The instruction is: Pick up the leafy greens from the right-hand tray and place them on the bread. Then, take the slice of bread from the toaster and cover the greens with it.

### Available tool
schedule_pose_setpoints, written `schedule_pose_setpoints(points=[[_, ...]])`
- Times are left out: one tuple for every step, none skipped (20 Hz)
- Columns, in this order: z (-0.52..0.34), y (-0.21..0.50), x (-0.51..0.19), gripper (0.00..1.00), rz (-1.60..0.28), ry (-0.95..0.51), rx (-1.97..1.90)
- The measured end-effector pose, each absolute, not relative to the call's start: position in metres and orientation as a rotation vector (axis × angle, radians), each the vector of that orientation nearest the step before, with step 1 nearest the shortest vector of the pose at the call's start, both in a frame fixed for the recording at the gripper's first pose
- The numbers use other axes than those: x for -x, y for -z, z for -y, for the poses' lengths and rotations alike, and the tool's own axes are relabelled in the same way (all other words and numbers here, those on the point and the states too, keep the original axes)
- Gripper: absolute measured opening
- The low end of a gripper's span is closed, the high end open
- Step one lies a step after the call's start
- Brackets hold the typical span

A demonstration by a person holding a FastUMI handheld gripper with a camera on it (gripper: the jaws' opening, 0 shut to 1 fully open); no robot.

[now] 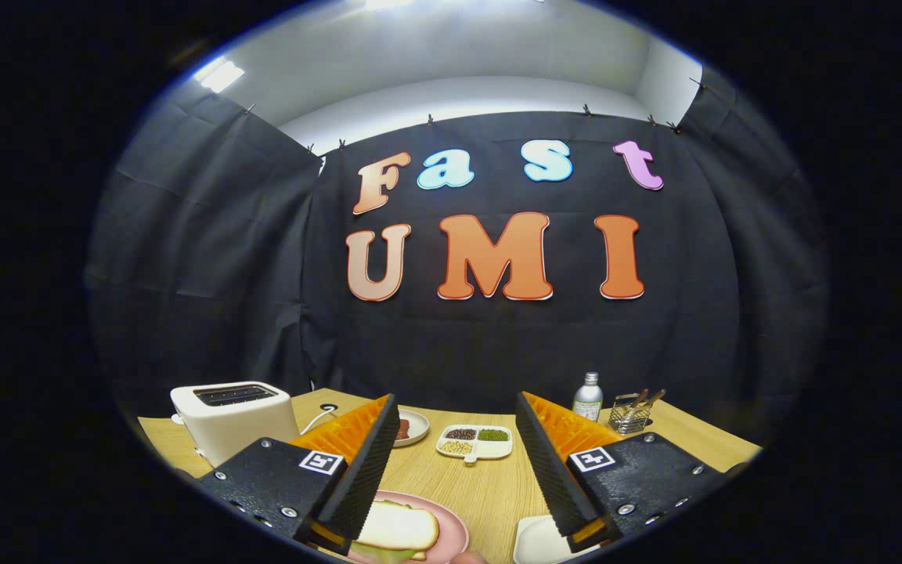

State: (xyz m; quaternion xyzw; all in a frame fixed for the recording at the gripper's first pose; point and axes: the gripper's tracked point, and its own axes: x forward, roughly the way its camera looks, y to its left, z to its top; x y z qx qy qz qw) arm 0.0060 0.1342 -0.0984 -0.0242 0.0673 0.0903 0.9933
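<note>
My gripper (459,534) is open, its two black-and-orange fingers (357,478) spread wide above the wooden table (490,486). Between the fingers, nearer the left one, a pink plate (455,533) holds a slice of bread (400,526). A strip of leafy greens (388,554) peeks out from under the slice's near edge. The white toaster (232,419) stands beyond the left finger at the table's back left, and its top slots look dark. A white tray (537,542) lies under the right finger, mostly hidden.
Beyond the fingers at mid-table are a small plate with a sausage (412,427) and a white divided dish of beans (474,441). At the back right stand a bottle (588,395) and a wire basket with utensils (629,413). A cable (318,419) runs behind the toaster.
</note>
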Motion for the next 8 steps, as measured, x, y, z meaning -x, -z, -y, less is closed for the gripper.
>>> schedule_pose_setpoints(points=[[-0.135,0.099,-0.005,0.91,-0.128,-0.181,0.046],[-0.133,0.101,-0.005,0.91,-0.134,-0.171,0.047],[-0.129,0.105,-0.004,0.92,-0.139,-0.158,0.051],[-0.126,0.105,-0.004,0.92,-0.140,-0.147,0.055],[-0.123,0.103,-0.004,0.93,-0.135,-0.133,0.056],[-0.120,0.102,-0.003,0.93,-0.131,-0.124,0.053],[-0.119,0.102,-0.002,0.93,-0.129,-0.117,0.053],[-0.117,0.102,-0.002,0.93,-0.127,-0.109,0.054]])
